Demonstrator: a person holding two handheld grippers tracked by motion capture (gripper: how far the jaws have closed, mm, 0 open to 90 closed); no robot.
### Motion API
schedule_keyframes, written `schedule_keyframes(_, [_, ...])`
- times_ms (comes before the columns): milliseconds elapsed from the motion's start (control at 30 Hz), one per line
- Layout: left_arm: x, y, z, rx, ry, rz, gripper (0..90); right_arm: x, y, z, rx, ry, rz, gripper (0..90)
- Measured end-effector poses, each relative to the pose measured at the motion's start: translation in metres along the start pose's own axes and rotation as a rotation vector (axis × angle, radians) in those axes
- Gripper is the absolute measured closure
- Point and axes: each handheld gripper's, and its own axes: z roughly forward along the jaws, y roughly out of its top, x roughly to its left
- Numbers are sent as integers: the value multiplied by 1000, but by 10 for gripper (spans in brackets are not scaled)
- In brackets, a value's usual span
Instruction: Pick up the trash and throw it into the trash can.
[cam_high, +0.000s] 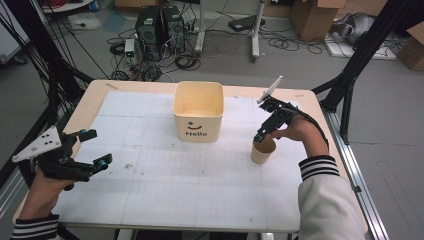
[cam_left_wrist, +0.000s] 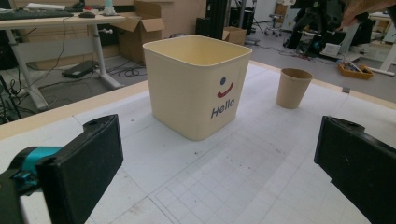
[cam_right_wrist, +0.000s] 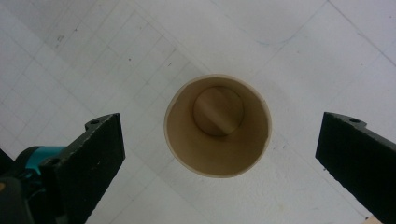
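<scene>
A brown paper cup (cam_high: 262, 150) stands upright and empty on the white gridded mat, right of centre. My right gripper (cam_high: 261, 136) hangs directly above it, pointing down, open; in the right gripper view the cup's mouth (cam_right_wrist: 218, 125) lies between the two wide-apart jaws, untouched. A cream square tub (cam_high: 198, 111) marked "Hello" stands at the middle back of the mat. My left gripper (cam_high: 96, 148) is held open near the table's left edge, aimed toward the tub (cam_left_wrist: 196, 84) and the cup (cam_left_wrist: 293, 87), with nothing between its jaws.
The white gridded mat (cam_high: 165, 180) covers most of the wooden table (cam_high: 95, 92). Black frame posts stand at both sides of the table. Computer towers (cam_high: 159, 25), cables and cardboard boxes sit on the floor behind.
</scene>
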Motion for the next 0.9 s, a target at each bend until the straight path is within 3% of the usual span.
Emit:
schedule_keyframes(300, [0,0,1,5,-3,3,17,0,-3,15,4,-18,0,1])
schedule_keyframes(900, [-1,0,1,9,-13,2,17,3,-9,40,16,8,-7,1])
